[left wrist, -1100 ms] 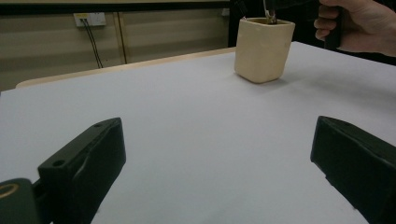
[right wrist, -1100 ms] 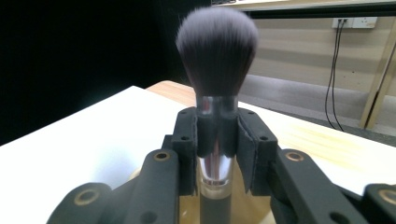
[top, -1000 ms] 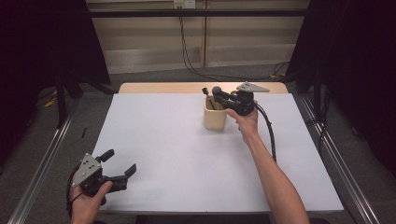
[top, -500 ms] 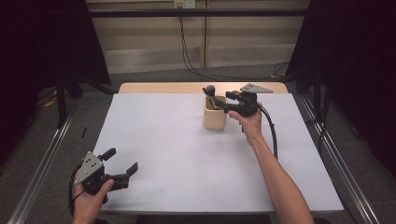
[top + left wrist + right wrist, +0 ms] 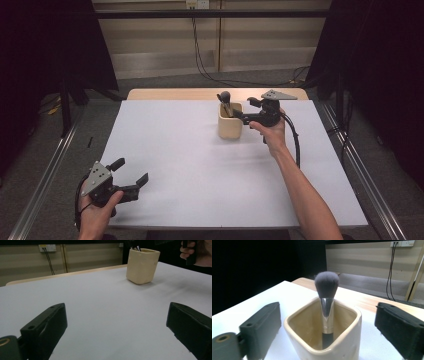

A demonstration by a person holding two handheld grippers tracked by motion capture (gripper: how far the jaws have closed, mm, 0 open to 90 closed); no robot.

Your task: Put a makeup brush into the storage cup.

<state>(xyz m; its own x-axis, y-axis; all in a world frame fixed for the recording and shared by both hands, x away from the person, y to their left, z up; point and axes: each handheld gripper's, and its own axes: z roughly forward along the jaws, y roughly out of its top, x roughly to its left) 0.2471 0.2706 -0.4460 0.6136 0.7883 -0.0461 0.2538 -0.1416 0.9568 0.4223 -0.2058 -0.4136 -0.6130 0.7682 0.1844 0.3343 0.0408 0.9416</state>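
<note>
A cream square cup (image 5: 230, 127) stands at the back middle of the white table. A makeup brush (image 5: 225, 97) with a dark bristle head and silver ferrule stands upright in it. My right gripper (image 5: 244, 108) is just right of the cup, level with its rim, and open. Its jaws have just been opening and the pads do not touch the brush. In the right gripper view the brush (image 5: 326, 285) rises from the cup (image 5: 342, 346), with the right gripper (image 5: 328, 312) spread either side. My left gripper (image 5: 131, 172) rests open at the front left corner; the left gripper (image 5: 115, 322) holds nothing and faces the cup (image 5: 142, 265).
The white table (image 5: 200, 170) has a wooden strip along its far edge. Metal rails run along both sides of the table on the floor. Cables hang down the back wall. A cable trails from the right gripper along the forearm.
The right gripper's jaws opened and let go of the brush, which now stands alone in the cup. The right hand drew back slightly to the right. The left hand stayed put.
</note>
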